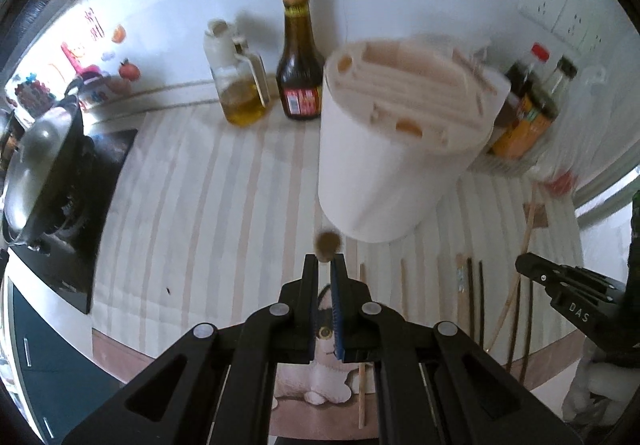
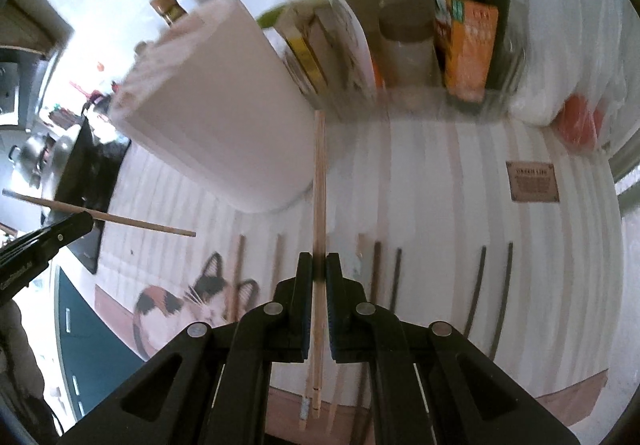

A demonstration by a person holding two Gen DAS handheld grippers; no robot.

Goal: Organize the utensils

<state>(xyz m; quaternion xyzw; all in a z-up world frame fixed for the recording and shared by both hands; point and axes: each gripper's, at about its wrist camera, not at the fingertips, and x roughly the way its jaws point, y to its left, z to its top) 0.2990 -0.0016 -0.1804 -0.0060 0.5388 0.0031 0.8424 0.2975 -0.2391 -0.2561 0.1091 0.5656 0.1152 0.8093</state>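
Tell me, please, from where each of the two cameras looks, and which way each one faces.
Left wrist: on the left gripper, facing the wall across the mat; its fingers hold a chopstick end-on; the right gripper shows.
Right wrist: on the right gripper, facing the bottles; it holds a chopstick; the left gripper shows.
Shared: the white holder.

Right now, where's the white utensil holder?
In the left wrist view the white utensil holder stands on the striped mat just ahead of the left gripper, right of the dark sauce bottle.
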